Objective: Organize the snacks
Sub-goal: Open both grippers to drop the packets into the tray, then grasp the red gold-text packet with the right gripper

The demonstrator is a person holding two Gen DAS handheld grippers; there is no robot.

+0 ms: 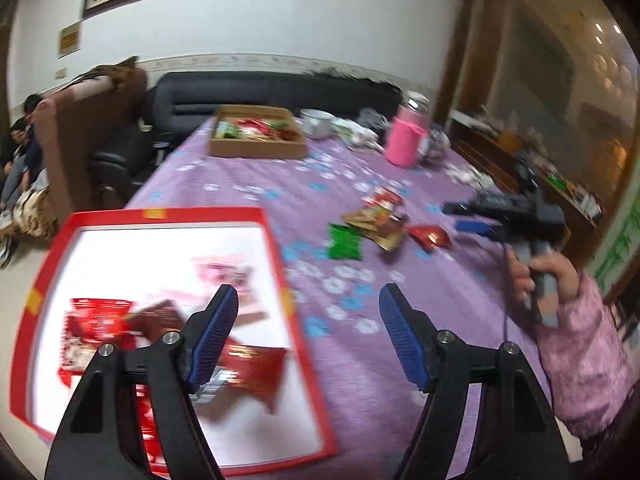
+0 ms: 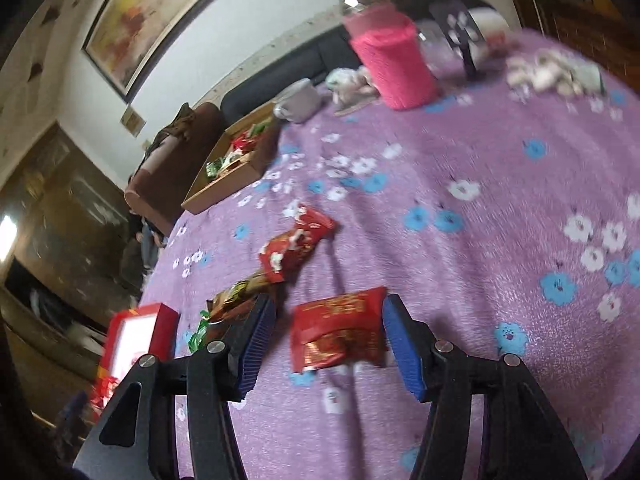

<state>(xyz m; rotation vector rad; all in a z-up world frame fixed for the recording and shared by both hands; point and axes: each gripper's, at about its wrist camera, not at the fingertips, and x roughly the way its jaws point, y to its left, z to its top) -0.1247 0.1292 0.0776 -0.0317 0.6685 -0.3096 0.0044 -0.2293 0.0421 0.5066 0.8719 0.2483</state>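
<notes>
My left gripper [image 1: 308,300] is open and empty, above the right edge of a red-rimmed white box [image 1: 276,256] that holds several red snack packets [image 1: 256,364]. Loose snacks lie on the purple floral tablecloth [image 1: 360,344]: a green packet [image 1: 345,243], gold and red packets [image 1: 378,216] and a red packet [image 1: 430,236]. My right gripper [image 2: 328,312] is open, its jaws either side of a red and gold packet [image 2: 338,330] lying on the cloth, apart from it. It also shows in the left wrist view [image 1: 472,216], held by a hand. More red packets [image 2: 298,242] lie ahead.
A cardboard box [image 1: 258,132] with snacks stands at the far side, also in the right wrist view [image 2: 236,160]. A pink cup [image 1: 405,140], a grey bowl [image 1: 316,122] and wrappers sit near the back. A black sofa [image 1: 256,92] is behind the table.
</notes>
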